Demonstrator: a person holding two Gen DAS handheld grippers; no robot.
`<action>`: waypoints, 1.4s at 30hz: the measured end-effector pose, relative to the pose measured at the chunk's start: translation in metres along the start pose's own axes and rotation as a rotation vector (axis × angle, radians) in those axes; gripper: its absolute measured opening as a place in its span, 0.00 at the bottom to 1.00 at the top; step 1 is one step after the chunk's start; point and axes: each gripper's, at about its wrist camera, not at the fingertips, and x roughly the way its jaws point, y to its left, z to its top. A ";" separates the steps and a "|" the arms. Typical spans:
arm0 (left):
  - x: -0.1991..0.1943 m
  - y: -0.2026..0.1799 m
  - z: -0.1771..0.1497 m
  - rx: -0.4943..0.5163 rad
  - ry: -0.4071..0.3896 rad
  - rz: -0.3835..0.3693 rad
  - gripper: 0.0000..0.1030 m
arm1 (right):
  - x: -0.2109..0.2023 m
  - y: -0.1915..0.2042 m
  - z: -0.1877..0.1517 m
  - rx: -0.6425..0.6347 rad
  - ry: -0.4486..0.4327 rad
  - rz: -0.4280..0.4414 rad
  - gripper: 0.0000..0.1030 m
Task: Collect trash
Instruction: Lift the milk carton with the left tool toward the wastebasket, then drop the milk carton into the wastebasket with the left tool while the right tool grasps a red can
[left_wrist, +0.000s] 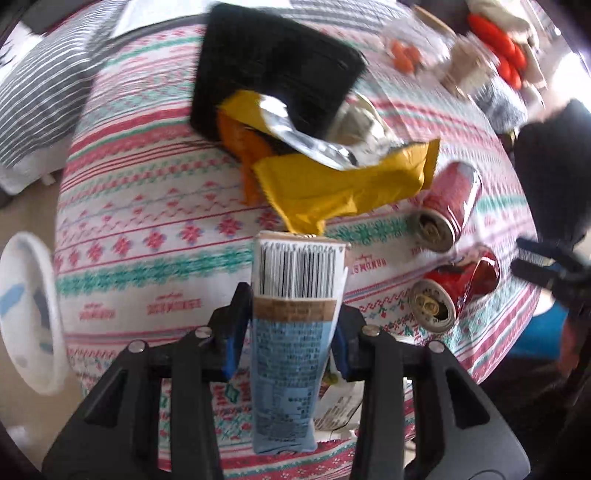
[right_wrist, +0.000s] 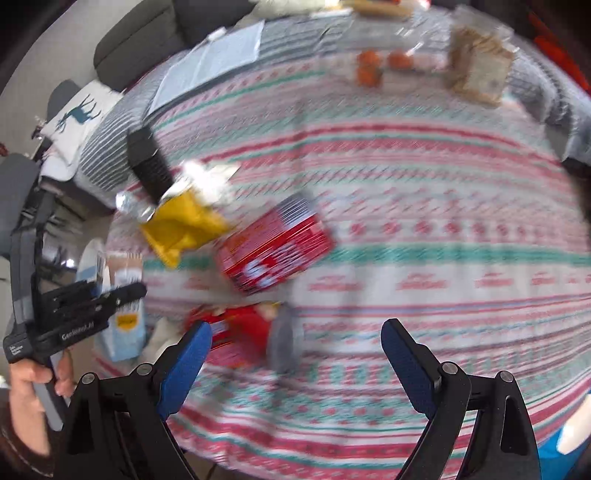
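free: we see bare cloth (right_wrist: 424, 229) right and far | blocked: cans (right_wrist: 273, 245), yellow wrapper (right_wrist: 184, 225), black tray (left_wrist: 273, 70) crowd left-centre

a home: patterned tablecloth (right_wrist: 406, 229), sofa (right_wrist: 140, 40), deer cushion (right_wrist: 79, 114).

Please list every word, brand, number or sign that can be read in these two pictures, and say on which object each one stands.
"Genie..." then blurred letters: on the black body of the left gripper, right wrist view.
Barcode with digits below: on the carton, upside down and too blurred to read.
Small print on the carton's blue panel: too small.
Red words on the tablecloth: upside down, blurred, unreadable.
White letters on the red can: smeared by motion, unreadable.
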 end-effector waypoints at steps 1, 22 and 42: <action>-0.004 0.002 -0.002 -0.013 -0.013 0.002 0.40 | 0.004 0.004 -0.001 -0.003 0.014 0.012 0.91; -0.041 0.041 -0.028 -0.125 -0.086 -0.032 0.40 | 0.055 0.069 -0.005 -0.136 0.118 -0.085 0.91; -0.077 0.089 -0.042 -0.217 -0.186 0.011 0.40 | 0.058 0.127 0.011 -0.195 0.022 -0.094 0.79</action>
